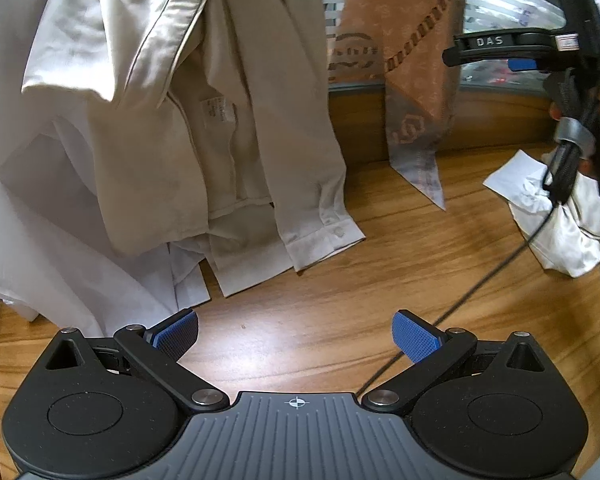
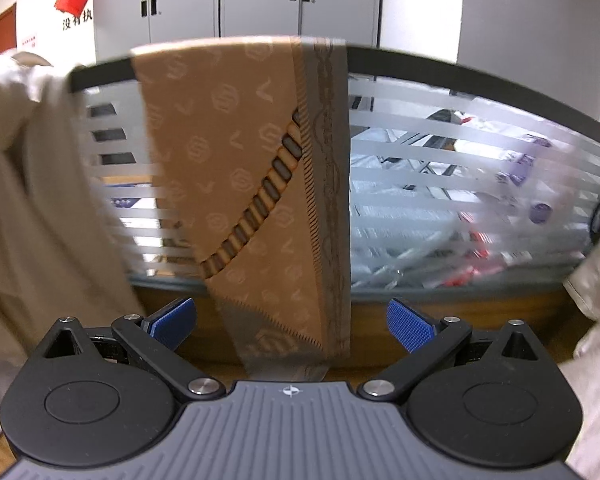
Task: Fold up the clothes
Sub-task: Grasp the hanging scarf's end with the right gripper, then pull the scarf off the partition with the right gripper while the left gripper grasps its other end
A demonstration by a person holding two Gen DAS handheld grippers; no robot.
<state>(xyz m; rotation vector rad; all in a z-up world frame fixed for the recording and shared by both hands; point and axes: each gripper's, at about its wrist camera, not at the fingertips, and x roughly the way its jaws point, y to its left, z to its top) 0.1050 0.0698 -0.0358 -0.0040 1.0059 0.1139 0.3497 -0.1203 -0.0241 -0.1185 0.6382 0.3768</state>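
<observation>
I am holding the left gripper (image 1: 296, 338) spread wide and empty, low over the wooden worktop (image 1: 380, 288). The right gripper (image 2: 292, 326) is likewise parted and carrying nothing, and it is facing the tan scarf (image 2: 240, 168) head-on.

Location of the task items: the cream shirt (image 1: 228, 128) is hanging over the left end of the partition, its buttoned cuff (image 1: 324, 236) and hem resting on the worktop. The scarf is draping over the partition's dark top rail (image 2: 440, 68), well apart from the shirt's cuff. A crumpled white garment (image 1: 568, 232) is lying on the worktop at the right.

Handling judgement: the shirt is looking light, limp and slightly glossy, so I am expecting it to slide and sag rather than hold a shape. The firmest holds are appearing to be the piped collar edge (image 1: 172, 32) or the shoulder seams; the cuff is the stiffest low point. The scarf is reading as thin woven cloth with a repeating logo print, a dark chain-like band and a grey border; I would be pinching it at an upper corner near the rail.

The right wrist view is motion-blurred, so the scarf's weave is uncertain.
</observation>
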